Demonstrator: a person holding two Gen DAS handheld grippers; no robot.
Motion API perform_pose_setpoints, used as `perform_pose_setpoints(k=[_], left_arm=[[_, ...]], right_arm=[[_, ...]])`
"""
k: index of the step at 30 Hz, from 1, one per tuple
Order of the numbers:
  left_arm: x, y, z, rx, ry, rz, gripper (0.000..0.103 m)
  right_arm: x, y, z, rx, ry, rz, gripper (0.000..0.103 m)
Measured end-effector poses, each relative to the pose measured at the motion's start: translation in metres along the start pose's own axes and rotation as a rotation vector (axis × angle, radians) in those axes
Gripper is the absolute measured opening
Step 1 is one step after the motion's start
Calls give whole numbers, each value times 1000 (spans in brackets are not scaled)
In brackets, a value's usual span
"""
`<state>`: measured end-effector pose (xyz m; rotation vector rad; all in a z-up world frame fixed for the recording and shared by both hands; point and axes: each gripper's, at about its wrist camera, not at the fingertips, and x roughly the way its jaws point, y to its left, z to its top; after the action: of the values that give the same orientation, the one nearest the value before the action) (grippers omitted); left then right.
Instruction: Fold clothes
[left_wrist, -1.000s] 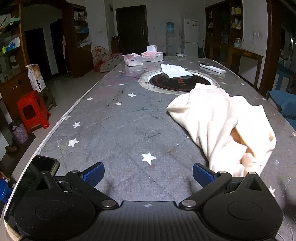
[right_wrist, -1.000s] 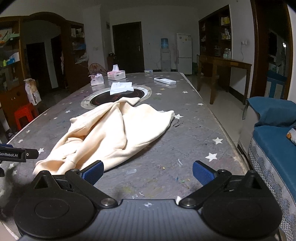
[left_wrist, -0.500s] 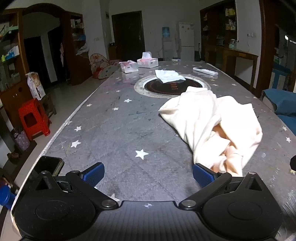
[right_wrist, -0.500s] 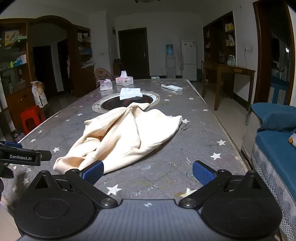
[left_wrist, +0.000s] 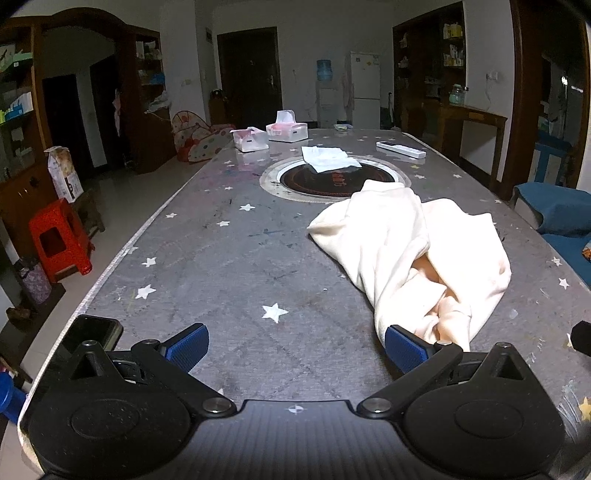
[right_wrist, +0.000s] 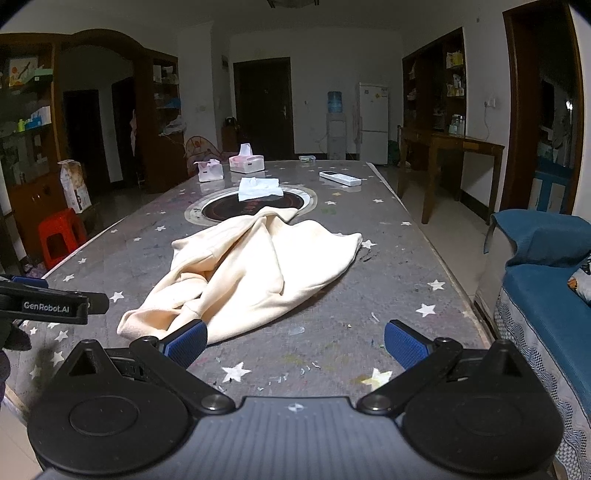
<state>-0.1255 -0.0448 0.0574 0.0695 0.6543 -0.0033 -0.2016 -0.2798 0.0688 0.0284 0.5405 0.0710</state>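
**Cream garment lay crumpled on the starred grey surface**

Cream fabric, a soft garment (right_wrist: 255, 266), sprawled in loose folds across the middle of the long grey surface (left_wrist: 221, 266), its far edge reaching the rim of the round dark inset (right_wrist: 255, 208). Its near bunched end lay just beyond the left gripper (left_wrist: 295, 341), close to that tool's right blue pad, and just past the left blue pad of the right gripper (right_wrist: 295, 341). Both sets of jaws stood spread wide and had hold of nothing. A white tissue (right_wrist: 258, 188) rested on the inset, with two tissue boxes (left_wrist: 269, 133) and a white remote (left_wrist: 400, 149) farther off. A dark phone (left_wrist: 88, 332) sat at the near left edge. To the left a red stool (left_wrist: 59, 236) stood on the floor; to the right was a blue sofa (right_wrist: 546, 295).
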Motion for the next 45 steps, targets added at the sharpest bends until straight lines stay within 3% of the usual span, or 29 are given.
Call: perform_pose_setpoints(k=[33,45], left_arm=[[48,-13,26,20,63,-34,103],[62,-25,51,62,41,-84,103]], right_arm=[[63,1,14,-5,110,47,102],[89,1,30,-22,131,67,94]])
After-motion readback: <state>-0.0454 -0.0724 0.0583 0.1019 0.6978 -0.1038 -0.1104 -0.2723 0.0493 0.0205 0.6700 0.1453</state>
